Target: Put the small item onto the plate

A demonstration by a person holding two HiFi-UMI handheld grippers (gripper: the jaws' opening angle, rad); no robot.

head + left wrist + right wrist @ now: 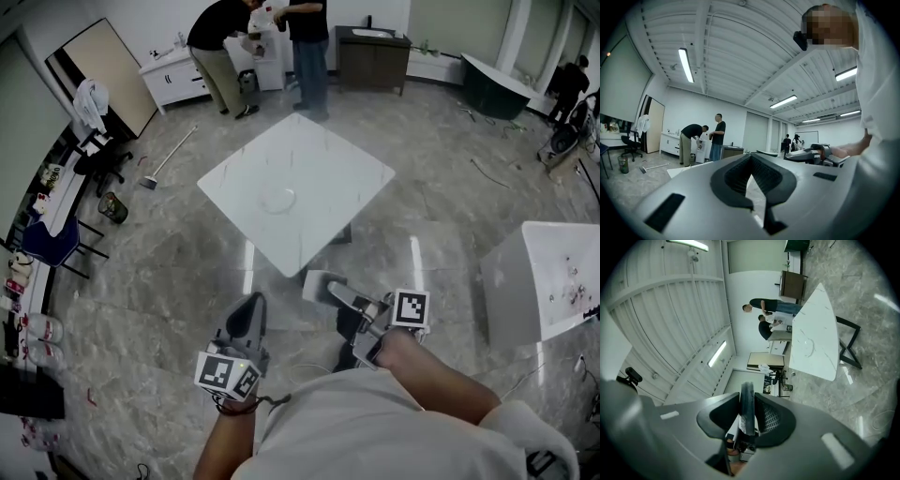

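The room is bright and evenly lit. The light comes from long ceiling lamps (686,64), which show as white, burnt-out strips in the left gripper view. The glossy floor (169,281) reflects them as pale streaks of glare, and the white desk (328,159) is almost overexposed. Shadows are soft and weak. All three views have strong fisheye bending, and both gripper views have dark, rounded corners. The left tongs (750,157), close to the lens, are slightly out of focus.
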